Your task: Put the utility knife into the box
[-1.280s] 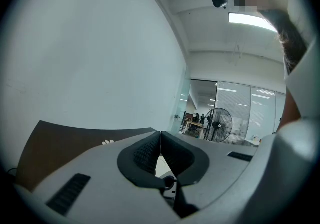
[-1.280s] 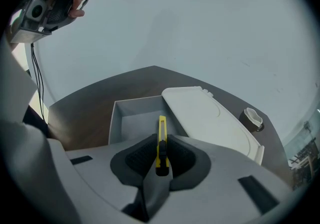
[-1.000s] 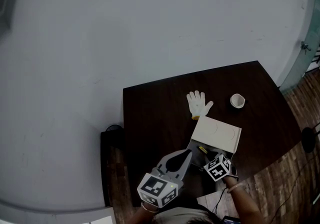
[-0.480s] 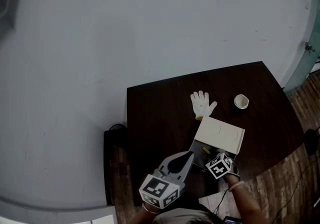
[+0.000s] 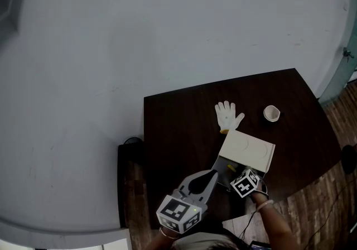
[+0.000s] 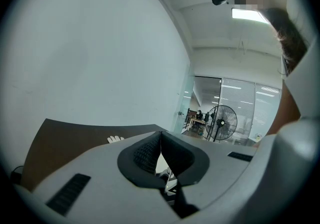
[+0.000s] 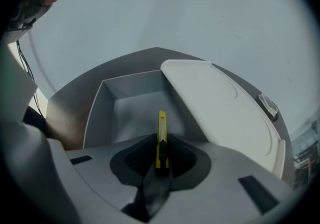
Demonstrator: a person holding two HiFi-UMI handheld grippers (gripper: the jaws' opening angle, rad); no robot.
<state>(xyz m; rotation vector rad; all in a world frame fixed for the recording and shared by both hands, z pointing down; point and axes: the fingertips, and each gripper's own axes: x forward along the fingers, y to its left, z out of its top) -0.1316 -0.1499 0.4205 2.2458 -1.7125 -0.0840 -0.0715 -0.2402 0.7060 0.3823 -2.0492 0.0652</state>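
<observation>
Over the last second very little has changed: in the head view the dark brown wooden table and everything on it have drifted slightly to the right, which looks like the head turning, not the things moving. The right gripper has stayed at the near edge of the open grey box. Its jaws are still clenched on the slim yellow utility knife. The knife stands between the pads with its front end pointing out over the box's bare grey floor, above it and not lying on it. The box's flat white lid is swung back to the right, so the way in is clear. For the task this suggests the carry is all but finished and the knife only needs lowering and letting go; nothing has been released so far. The left gripper hangs idle at the table's near edge, left of the box, its jaws closed tip to tip on nothing. Farther back on the table lie a white work glove, just beyond the lid, and a small white cup, well apart to its right. The table stands against a plain pale grey wall, with wood-plank flooring at the right. The left gripper view shows glass partitions and a black standing fan deeper in the room.
</observation>
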